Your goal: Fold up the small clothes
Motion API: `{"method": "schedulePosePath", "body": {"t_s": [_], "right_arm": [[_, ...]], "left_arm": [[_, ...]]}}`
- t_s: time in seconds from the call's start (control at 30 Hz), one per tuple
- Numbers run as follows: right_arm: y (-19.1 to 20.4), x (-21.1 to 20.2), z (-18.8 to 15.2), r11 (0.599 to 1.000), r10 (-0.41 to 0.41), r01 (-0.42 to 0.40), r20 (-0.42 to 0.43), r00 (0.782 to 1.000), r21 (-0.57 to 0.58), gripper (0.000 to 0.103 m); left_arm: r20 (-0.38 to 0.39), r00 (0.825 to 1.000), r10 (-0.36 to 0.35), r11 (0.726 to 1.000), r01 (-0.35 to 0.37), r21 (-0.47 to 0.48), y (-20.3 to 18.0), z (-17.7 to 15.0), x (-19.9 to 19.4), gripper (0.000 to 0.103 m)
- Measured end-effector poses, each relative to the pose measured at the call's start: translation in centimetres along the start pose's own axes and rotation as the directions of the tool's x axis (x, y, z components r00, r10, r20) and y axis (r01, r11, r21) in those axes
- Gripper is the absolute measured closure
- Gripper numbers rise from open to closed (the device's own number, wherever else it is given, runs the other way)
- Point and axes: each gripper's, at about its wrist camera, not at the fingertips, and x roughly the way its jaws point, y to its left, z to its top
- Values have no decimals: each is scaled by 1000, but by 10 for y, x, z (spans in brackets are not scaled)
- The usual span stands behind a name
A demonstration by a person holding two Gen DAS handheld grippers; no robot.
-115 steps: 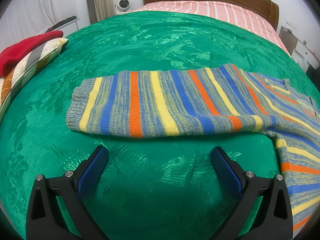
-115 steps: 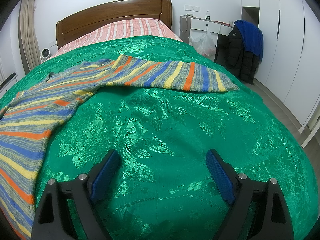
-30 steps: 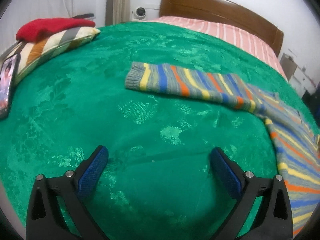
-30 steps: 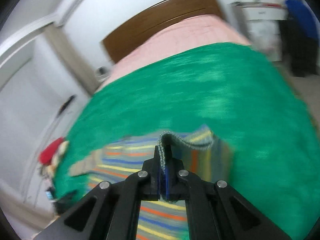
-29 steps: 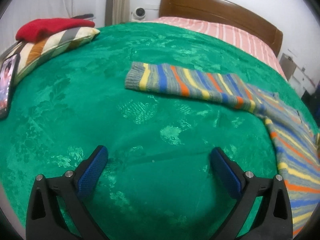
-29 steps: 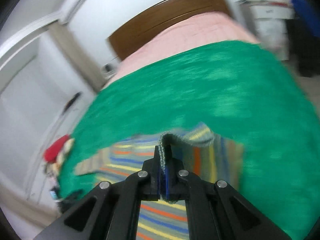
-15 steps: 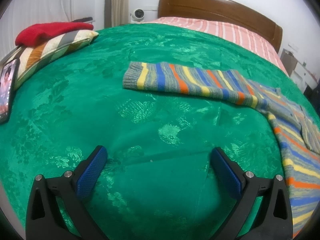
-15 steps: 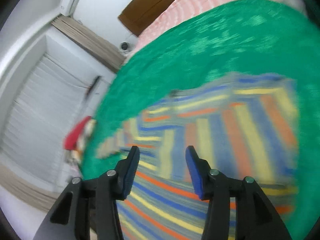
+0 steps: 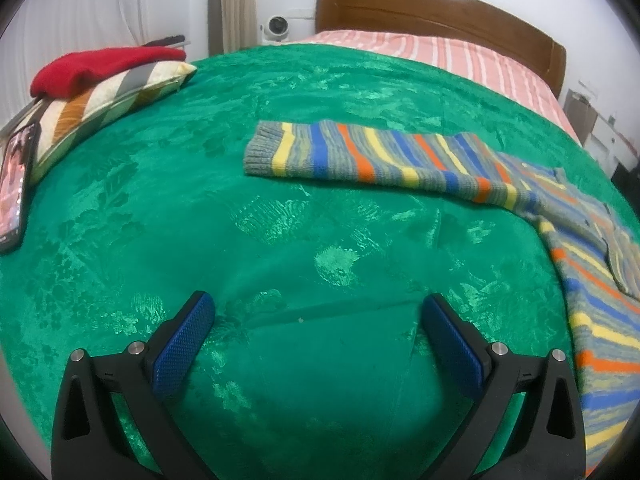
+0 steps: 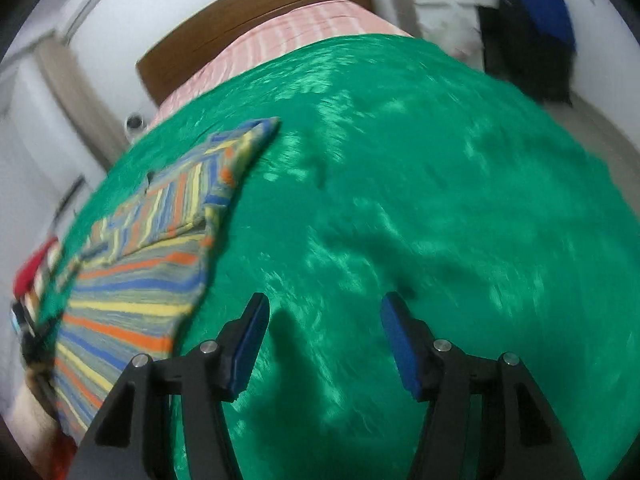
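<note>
A striped knit sweater in grey, blue, yellow and orange lies flat on the green bedspread. In the left wrist view its left sleeve stretches leftward and its body runs down the right edge. My left gripper hangs open over bare bedspread, well short of the sleeve. In the blurred right wrist view the sweater lies at the left, with its right sleeve folded across the body. My right gripper is over bare bedspread to the right of the sweater; its jaws are opening and nothing is between them.
A striped cushion with a red garment on it sits at the bed's left edge, beside a phone. The wooden headboard and pink striped sheet lie beyond. Dark and blue clothes hang at the right.
My right gripper let go of the right sleeve cuff, opened, and swung down and to the right, off the sweater. The sleeve now lies folded over the body. The left gripper stayed put.
</note>
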Motion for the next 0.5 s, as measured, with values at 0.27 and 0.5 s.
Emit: {"method": "schedulePosePath", "body": {"t_s": [0.27,0.5], "right_arm": [[3,8,6,1000,19,-19,-9,1000,-14,37],[1,11,-11,998,37,-33,77,996,-49,36]], "left_arm": [[-18,982,-189,979,187,-84,15,23,-16,0],[-44,975,-219,914,189,-360,83,102,21,1]]}}
